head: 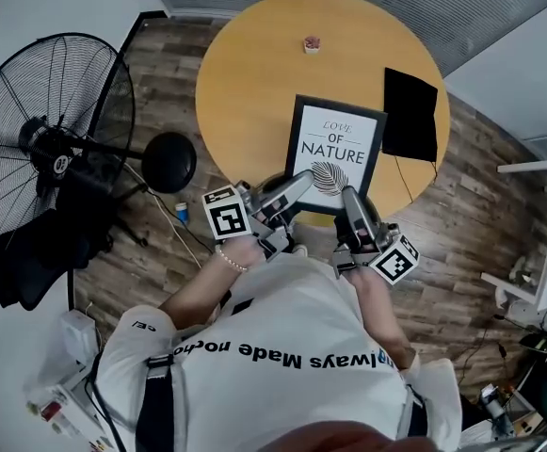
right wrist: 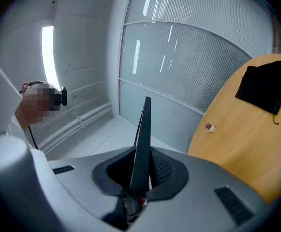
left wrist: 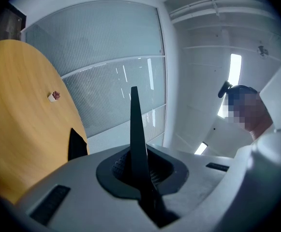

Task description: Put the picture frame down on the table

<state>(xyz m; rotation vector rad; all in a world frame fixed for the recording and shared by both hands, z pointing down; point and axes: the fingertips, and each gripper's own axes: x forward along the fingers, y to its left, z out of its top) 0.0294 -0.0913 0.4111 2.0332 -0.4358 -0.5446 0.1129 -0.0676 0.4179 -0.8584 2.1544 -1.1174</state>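
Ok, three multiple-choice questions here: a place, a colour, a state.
1. The black cloth lies on the table, which side of the picture frame? A left B right C on top
2. Frame's border: A black B white C red
3. The left gripper and right gripper are: A both open B both shut on it C one open
Answers: B, it sits right of the frame in the head view; A, dark border round white print; B, each gripper view shows jaws pinching its edge.

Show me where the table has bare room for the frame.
Free: the left half of the table, bordered by the picture frame and the small object at the far edge. Crowded: the right side, where the black cloth lies beside the frame.
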